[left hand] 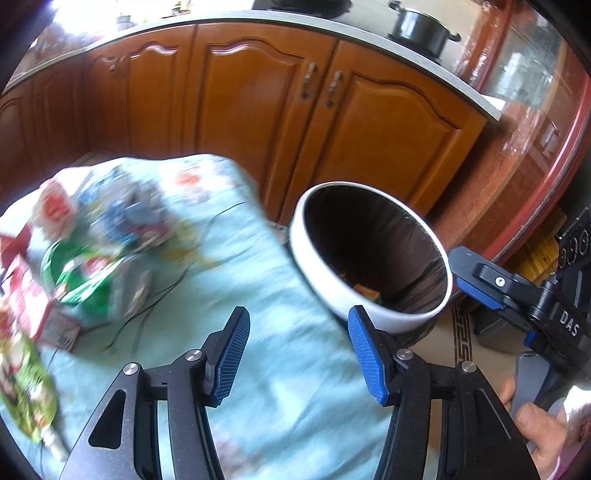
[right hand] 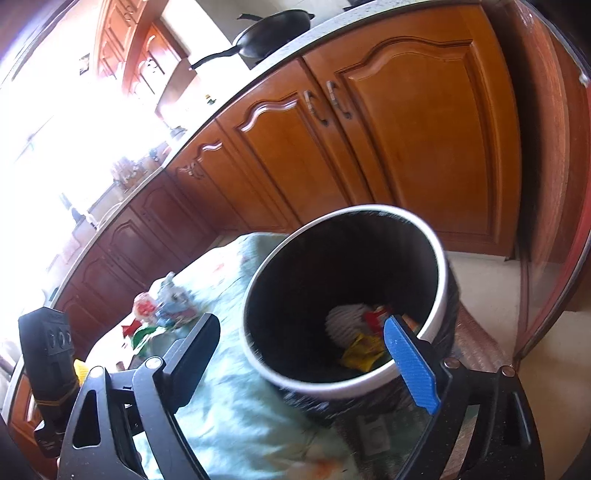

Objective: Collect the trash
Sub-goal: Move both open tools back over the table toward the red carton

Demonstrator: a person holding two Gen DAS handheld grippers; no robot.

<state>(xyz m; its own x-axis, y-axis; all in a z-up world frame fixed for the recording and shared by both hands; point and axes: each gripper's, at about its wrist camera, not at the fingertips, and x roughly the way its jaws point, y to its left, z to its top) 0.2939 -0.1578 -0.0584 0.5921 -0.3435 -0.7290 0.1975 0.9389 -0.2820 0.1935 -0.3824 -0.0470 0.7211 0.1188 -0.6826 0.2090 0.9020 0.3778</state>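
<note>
A white-rimmed bin with a dark inside stands at the right edge of a table under a pale blue cloth. In the right wrist view the bin holds a yellow wrapper, a red scrap and a white crumpled piece. Blurred wrappers and packets and a red carton lie on the cloth at the left. My left gripper is open and empty above the cloth, just left of the bin. My right gripper is wide open over the bin's mouth, holding nothing.
Wooden cabinet doors run behind the table under a counter with a black pot and a frying pan. A glass-fronted cabinet stands to the right. A hand holds the right gripper's body.
</note>
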